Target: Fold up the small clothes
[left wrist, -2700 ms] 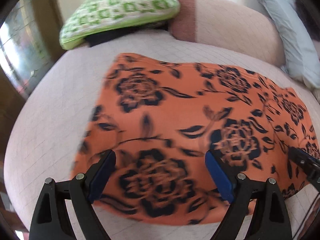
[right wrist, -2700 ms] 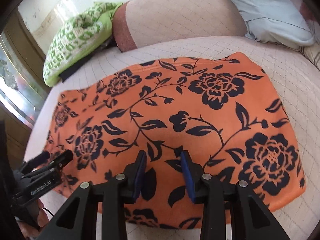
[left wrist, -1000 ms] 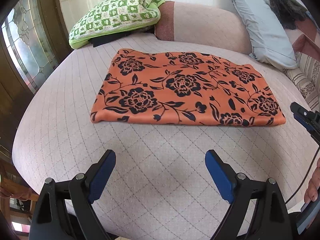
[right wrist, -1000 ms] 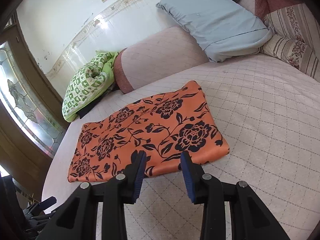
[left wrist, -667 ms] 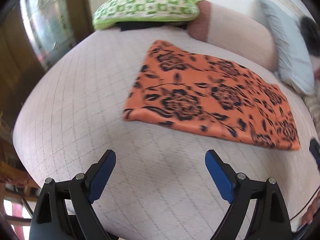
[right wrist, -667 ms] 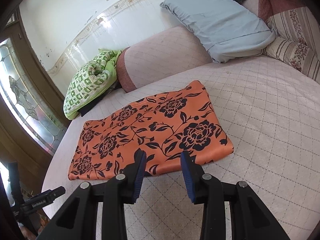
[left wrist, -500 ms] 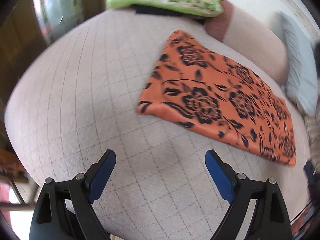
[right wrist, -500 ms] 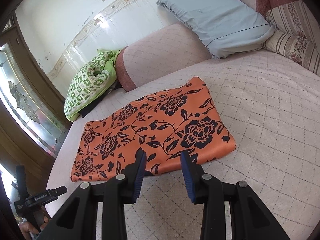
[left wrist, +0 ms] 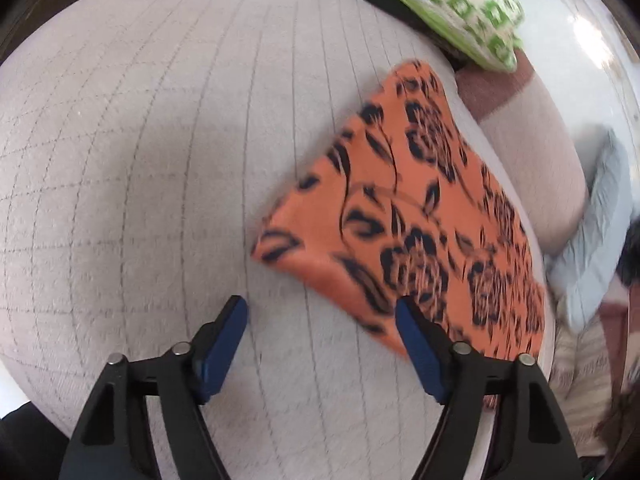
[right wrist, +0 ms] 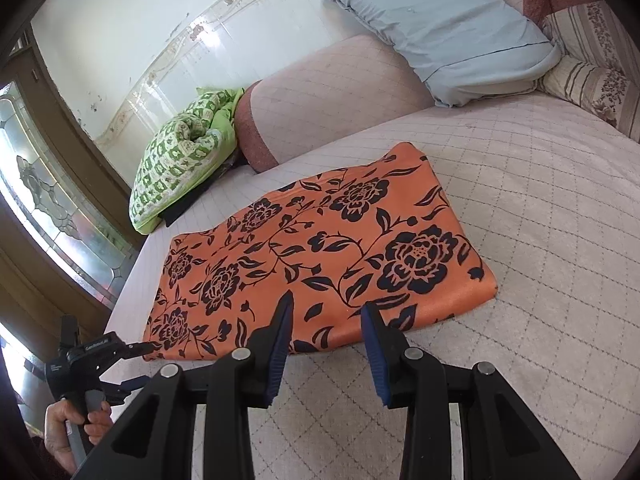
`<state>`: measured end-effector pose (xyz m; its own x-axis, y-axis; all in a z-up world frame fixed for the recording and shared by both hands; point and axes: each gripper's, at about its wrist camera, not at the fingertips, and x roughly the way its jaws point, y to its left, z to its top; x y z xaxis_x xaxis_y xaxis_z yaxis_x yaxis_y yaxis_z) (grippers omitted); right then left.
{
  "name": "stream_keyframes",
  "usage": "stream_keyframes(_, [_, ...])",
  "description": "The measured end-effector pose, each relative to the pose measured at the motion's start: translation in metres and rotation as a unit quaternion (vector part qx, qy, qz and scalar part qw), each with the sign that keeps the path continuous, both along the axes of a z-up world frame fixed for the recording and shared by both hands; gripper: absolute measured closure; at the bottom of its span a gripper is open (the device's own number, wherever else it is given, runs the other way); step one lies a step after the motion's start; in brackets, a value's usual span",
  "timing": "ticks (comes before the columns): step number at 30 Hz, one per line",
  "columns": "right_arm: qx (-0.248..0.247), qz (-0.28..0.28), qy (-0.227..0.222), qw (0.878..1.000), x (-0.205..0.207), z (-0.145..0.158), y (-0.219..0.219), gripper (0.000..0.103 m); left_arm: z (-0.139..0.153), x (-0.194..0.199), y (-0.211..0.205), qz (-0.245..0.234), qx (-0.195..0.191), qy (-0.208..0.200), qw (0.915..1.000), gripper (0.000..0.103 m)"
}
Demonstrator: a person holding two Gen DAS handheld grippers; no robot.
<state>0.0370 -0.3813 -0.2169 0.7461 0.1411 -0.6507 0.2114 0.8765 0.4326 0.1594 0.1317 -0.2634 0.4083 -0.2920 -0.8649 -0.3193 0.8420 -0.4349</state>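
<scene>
Right wrist view alone shows the left gripper (right wrist: 138, 364) and hand (right wrist: 76, 426) at the orange floral cloth's (right wrist: 320, 256) 8 o'clock corner. Left fingers closing, empty; right gripper (right wrist: 325, 348) part-open, empty. Cloth flat on quilted bed (right wrist: 540, 208); pillows, stained-glass door (right wrist: 48, 208).

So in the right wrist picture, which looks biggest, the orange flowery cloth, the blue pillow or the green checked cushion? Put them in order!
Largest to smallest, as they look:
1. Orange flowery cloth
2. Blue pillow
3. Green checked cushion
The cloth lies nearest the camera, so its lead over the pillow may be partly nearness.
</scene>
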Motion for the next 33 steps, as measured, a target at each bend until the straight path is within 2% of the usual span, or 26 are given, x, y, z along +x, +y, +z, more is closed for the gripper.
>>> stream_keyframes(2, [0.012, 0.007, 0.010, 1.000, 0.013, -0.005, -0.004, 0.068, 0.001, 0.006, -0.001, 0.003, -0.012, -0.007, 0.9999, 0.048])
stream_keyframes(6, [0.058, -0.007, 0.031, 0.998, 0.032, -0.019, -0.013, 0.071, -0.007, 0.011, -0.009, 0.010, -0.030, -0.001, 0.9995, 0.045])
stream_keyframes(8, [0.087, -0.018, 0.045, 0.995, 0.039, -0.028, -0.020, 0.071, -0.008, 0.012, -0.013, 0.009, -0.035, -0.008, 0.9993, 0.039])
stream_keyframes(11, [0.109, -0.025, 0.049, 0.992, 0.046, -0.034, -0.026, 0.071, -0.009, 0.015, -0.017, 0.005, -0.062, -0.008, 0.9980, 0.039])
stream_keyframes(12, [0.104, -0.027, 0.049, 0.993, 0.049, -0.035, -0.027, 0.071, -0.009, 0.017, -0.018, 0.003, -0.061, -0.008, 0.9981, 0.043])
stream_keyframes(14, [0.098, -0.031, 0.054, 0.993, 0.054, -0.038, -0.029, 0.071, -0.011, 0.023, -0.020, -0.008, -0.053, -0.008, 0.9985, 0.078])
stream_keyframes(15, [0.102, -0.032, 0.065, 0.992, 0.058, -0.042, -0.031, 0.071, -0.013, 0.026, -0.020, -0.013, -0.051, -0.005, 0.9986, 0.080])
stream_keyframes(17, [0.108, -0.036, 0.115, 0.987, 0.066, -0.061, -0.034, 0.069, -0.016, 0.025, -0.016, -0.013, -0.058, -0.006, 0.9982, 0.082])
stream_keyframes(18, [0.114, -0.034, 0.125, 0.985, 0.069, -0.069, -0.035, 0.069, -0.017, 0.025, -0.014, -0.013, -0.063, -0.005, 0.9979, 0.082])
stream_keyframes(19, [0.114, -0.034, 0.120, 0.986, 0.069, -0.068, -0.035, 0.069, -0.018, 0.024, -0.011, -0.012, -0.070, -0.002, 0.9975, 0.082])
stream_keyframes(21, [0.095, -0.027, 0.120, 0.988, 0.070, -0.062, -0.031, 0.069, -0.020, 0.021, -0.006, -0.001, -0.090, 0.006, 0.9960, 0.074])
stream_keyframes(23, [0.072, -0.024, 0.121, 0.990, 0.070, -0.061, -0.025, 0.069, -0.023, 0.018, 0.000, 0.011, -0.119, 0.006, 0.9928, 0.060])
stream_keyframes(27, [0.051, -0.021, 0.124, 0.991, 0.068, -0.058, -0.019, 0.069, -0.023, 0.019, -0.003, 0.031, -0.122, -0.002, 0.9920, 0.058])
stream_keyframes(28, [0.054, -0.022, 0.124, 0.991, 0.067, -0.058, -0.019, 0.069, -0.023, 0.019, -0.003, 0.038, -0.120, -0.006, 0.9920, 0.060])
stream_keyframes(31, [0.073, -0.023, 0.122, 0.990, 0.063, -0.061, -0.026, 0.069, -0.026, 0.023, -0.005, 0.045, -0.097, -0.004, 0.9942, 0.082])
stream_keyframes(33, [0.088, -0.024, 0.119, 0.989, 0.061, -0.061, -0.030, 0.069, -0.025, 0.025, -0.006, 0.045, -0.099, -0.009, 0.9940, 0.088])
